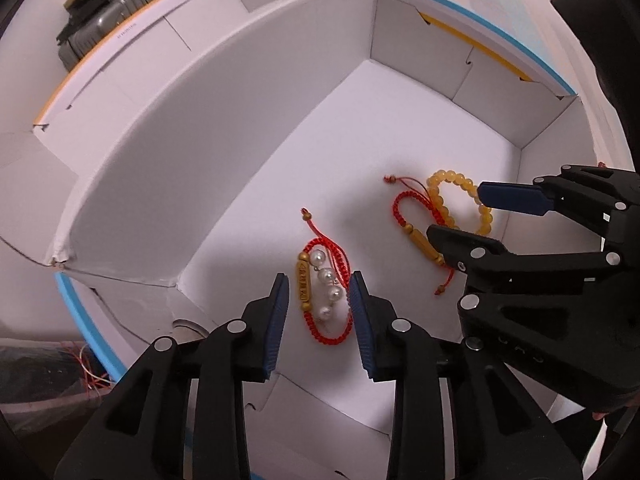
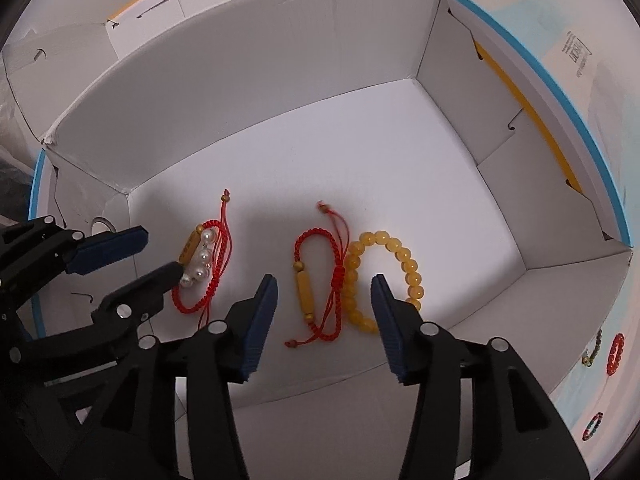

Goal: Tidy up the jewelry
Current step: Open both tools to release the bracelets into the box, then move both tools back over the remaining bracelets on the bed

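A home storage corner, likely: white cardboard box (image 1: 224,128), grey suitcase (image 1: 100,20) behind it.

Small bracelets (image 2: 615,354) outside box: beads indistinct, partly edge-cut.

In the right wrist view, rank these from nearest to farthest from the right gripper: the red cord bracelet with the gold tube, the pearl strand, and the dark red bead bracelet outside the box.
From the right gripper:
1. Red cord bracelet with the gold tube, lying between its open fingers on the box floor.
2. Pearl strand, to the left, by the left gripper.
3. Dark red bead bracelet, far right, outside the box wall.
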